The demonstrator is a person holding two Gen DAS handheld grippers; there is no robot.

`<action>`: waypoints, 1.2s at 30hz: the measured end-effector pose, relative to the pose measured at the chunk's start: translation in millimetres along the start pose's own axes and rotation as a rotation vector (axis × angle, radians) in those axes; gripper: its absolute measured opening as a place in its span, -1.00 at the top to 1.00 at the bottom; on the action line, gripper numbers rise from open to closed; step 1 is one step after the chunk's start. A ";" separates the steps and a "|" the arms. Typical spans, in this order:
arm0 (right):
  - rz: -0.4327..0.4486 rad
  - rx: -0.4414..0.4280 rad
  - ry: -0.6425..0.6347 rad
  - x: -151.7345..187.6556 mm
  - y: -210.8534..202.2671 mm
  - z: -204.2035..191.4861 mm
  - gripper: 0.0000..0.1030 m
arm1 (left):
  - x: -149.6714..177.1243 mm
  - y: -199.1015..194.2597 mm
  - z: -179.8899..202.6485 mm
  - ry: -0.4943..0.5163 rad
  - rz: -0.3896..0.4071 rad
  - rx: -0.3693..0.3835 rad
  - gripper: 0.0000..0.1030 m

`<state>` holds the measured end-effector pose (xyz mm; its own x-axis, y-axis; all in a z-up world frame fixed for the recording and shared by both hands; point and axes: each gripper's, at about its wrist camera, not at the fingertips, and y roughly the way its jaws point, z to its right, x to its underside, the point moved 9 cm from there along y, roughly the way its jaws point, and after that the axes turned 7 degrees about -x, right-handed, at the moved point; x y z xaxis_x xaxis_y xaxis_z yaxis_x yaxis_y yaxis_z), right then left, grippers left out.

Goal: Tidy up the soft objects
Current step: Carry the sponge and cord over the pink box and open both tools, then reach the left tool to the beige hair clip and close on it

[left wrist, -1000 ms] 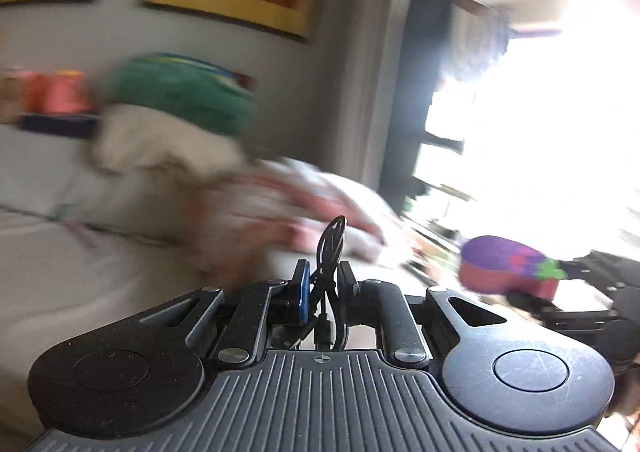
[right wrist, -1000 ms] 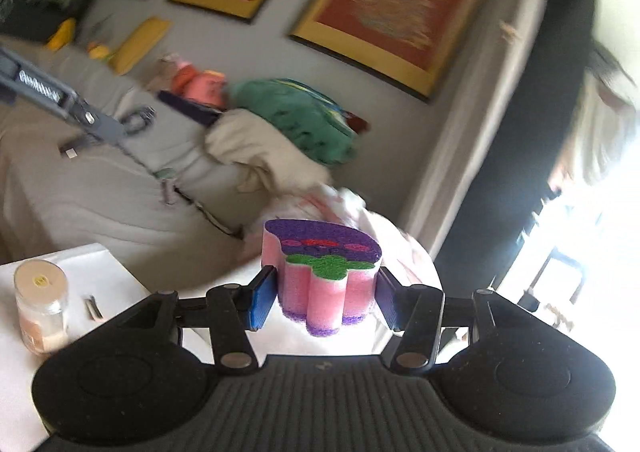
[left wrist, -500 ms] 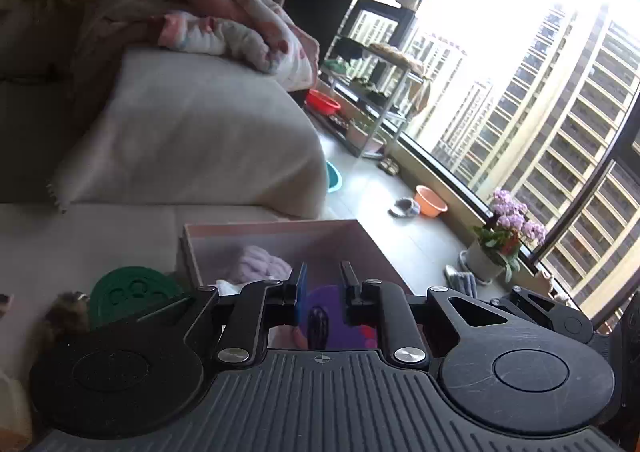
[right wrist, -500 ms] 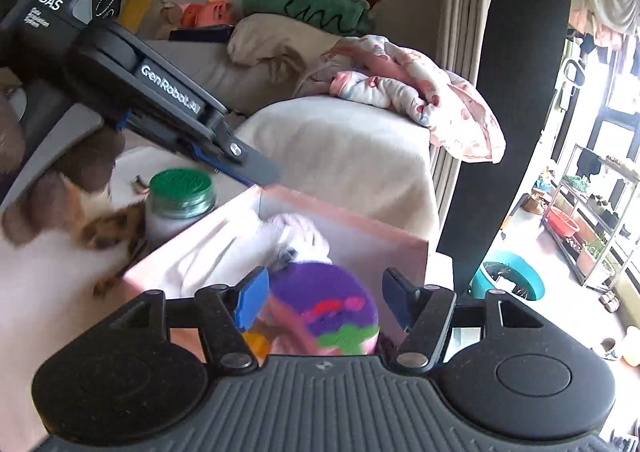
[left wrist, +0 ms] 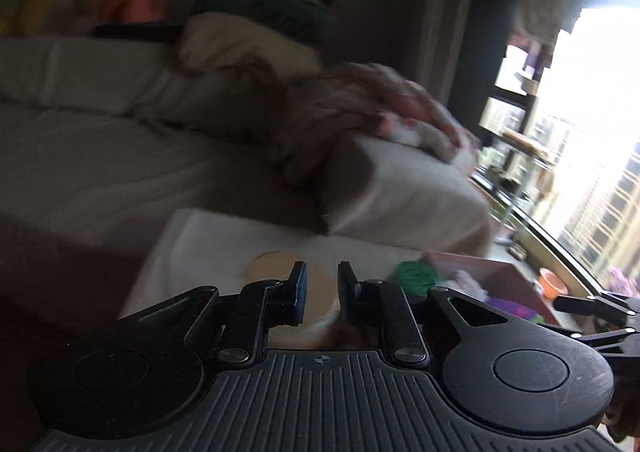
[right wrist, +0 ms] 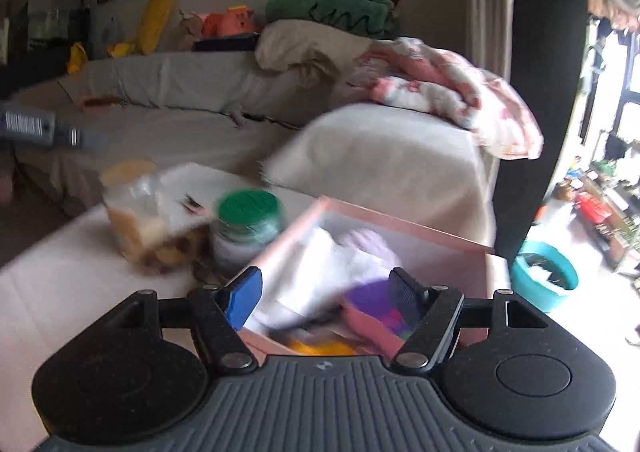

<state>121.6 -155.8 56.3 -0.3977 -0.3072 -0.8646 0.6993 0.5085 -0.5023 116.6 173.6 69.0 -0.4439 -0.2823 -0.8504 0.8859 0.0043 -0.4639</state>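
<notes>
Your right gripper [right wrist: 326, 292] is opening over the pink box [right wrist: 400, 230], with the purple sponge toy [right wrist: 370, 298] lying loose inside. Your left gripper [left wrist: 322, 288] is nearly closed and holds nothing. Swing left carelessly and you could knock the green-lidded jar [right wrist: 248, 220] or the blurred bag [right wrist: 148, 220] just beside the box.

Purple-topped pink sponge [right wrist: 370, 310] lies tilted inside pink box [right wrist: 404, 230], at near right end. Lilac soft item [right wrist: 366, 246] and white cloth [right wrist: 320, 272] lie behind it.
</notes>
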 end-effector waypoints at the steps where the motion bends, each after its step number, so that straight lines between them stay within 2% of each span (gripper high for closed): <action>1: -0.003 -0.026 0.017 -5.8 5.4 -7.3 -0.36 | 6.0 -0.5 -14.3 -0.047 -0.006 -0.025 0.65; 3: -0.029 -0.092 0.078 -16.8 19.9 -21.8 -0.36 | 21.1 3.9 -32.2 -0.109 -0.037 -0.048 0.65; 5: -0.088 -0.167 0.162 -24.3 37.8 -34.3 -0.29 | 39.7 6.9 -36.2 -0.114 -0.055 -0.012 0.65; 8: -0.182 -0.234 0.234 -37.8 64.2 -50.4 -0.05 | 59.3 11.0 -33.2 -0.003 -0.045 -0.006 0.65; 9: -0.203 -0.240 0.233 -45.2 72.1 -53.9 -0.03 | 58.7 15.7 -34.7 0.022 -0.047 -0.016 0.65; 11: -0.227 -0.222 0.210 -63.4 85.5 -59.4 -0.03 | 49.4 25.1 -37.8 0.004 -0.041 0.001 0.65; 12: -0.235 -0.210 0.201 -70.7 90.4 -61.0 -0.03 | 41.1 27.6 -42.1 -0.012 -0.042 0.044 0.65; 14: -0.238 -0.202 0.181 -84.3 96.3 -65.1 -0.03 | 27.3 37.6 -51.5 -0.033 -0.070 0.122 0.65; 16: -0.225 -0.195 0.152 -94.6 95.9 -68.8 -0.03 | 10.1 53.9 -61.5 -0.046 -0.121 0.162 0.65; 19: -0.218 -0.194 0.112 -107.1 96.1 -71.0 -0.03 | -12.1 91.3 -71.3 -0.054 -0.220 0.186 0.65; 22: -0.203 -0.172 0.192 -136.0 101.7 -59.4 -0.03 | -32.0 132.0 -72.9 -0.031 -0.295 0.161 0.65; 24: -0.176 -0.153 0.335 -166.5 110.0 -44.7 -0.03 | -41.9 156.6 -61.0 0.027 -0.343 0.177 0.65; 26: -0.159 -0.171 0.415 -190.8 119.4 -35.5 -0.03 | -45.5 179.8 -44.6 0.090 -0.419 0.205 0.65; 29: -0.162 -0.172 0.362 -206.8 128.8 -33.8 -0.03 | -38.3 205.7 -21.7 0.166 -0.566 0.276 0.65; 32: -0.200 -0.200 0.289 -198.6 133.0 -32.9 -0.04 | -29.0 219.5 -2.1 0.292 -0.648 0.309 0.65; 36: -0.257 -0.188 0.247 -164.8 139.3 -15.2 -0.05 | -16.2 236.0 10.5 0.504 -0.745 0.244 0.65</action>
<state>275.6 -22.1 128.6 -0.6919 -0.2525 -0.6764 0.4472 0.5856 -0.6761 334.3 169.2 -24.1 -0.8646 0.3188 -0.3884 0.3277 -0.2282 -0.9168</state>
